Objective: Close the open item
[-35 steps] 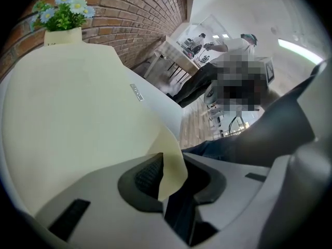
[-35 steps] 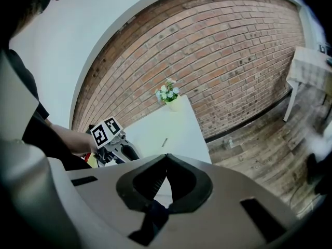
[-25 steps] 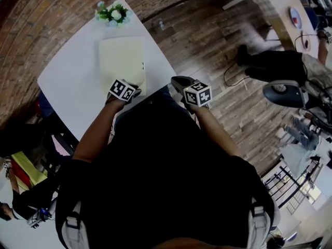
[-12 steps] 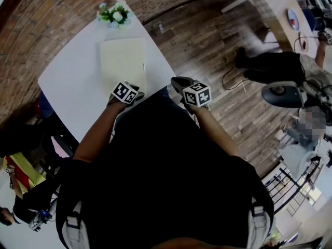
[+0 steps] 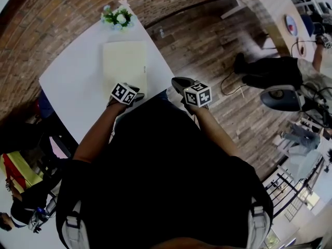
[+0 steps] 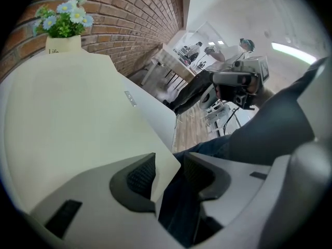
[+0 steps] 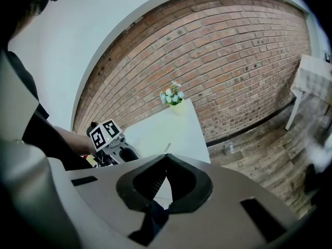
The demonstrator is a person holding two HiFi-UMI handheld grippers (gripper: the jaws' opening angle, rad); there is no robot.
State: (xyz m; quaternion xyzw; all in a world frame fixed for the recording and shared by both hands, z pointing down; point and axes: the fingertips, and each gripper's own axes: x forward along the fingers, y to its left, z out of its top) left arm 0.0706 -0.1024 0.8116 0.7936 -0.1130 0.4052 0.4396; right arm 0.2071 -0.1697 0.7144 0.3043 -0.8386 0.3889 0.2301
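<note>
A flat cream case (image 5: 124, 61) lies closed on the white table (image 5: 72, 87), with a small metal tab on its right edge. My left gripper (image 5: 137, 93) is at the case's near right corner. In the left gripper view that corner (image 6: 168, 162) sits between the jaws of the left gripper (image 6: 169, 171), beside the left pad (image 6: 140, 176) and well apart from the right one. These jaws have just been opening. My right gripper (image 5: 177, 80) hovers off the table's right edge, over the floor. Its tips (image 7: 166, 157) meet, with nothing between them.
A small pot of blue and white flowers (image 5: 117, 17) stands at the table's far corner against the brick wall (image 7: 233, 61). Wooden floor (image 5: 207, 45) lies right of the table, where a person in dark clothes (image 5: 270, 69) sits by an office chair (image 5: 282, 97).
The head view has shifted slightly. Both grippers and the cream case stay where they were.
</note>
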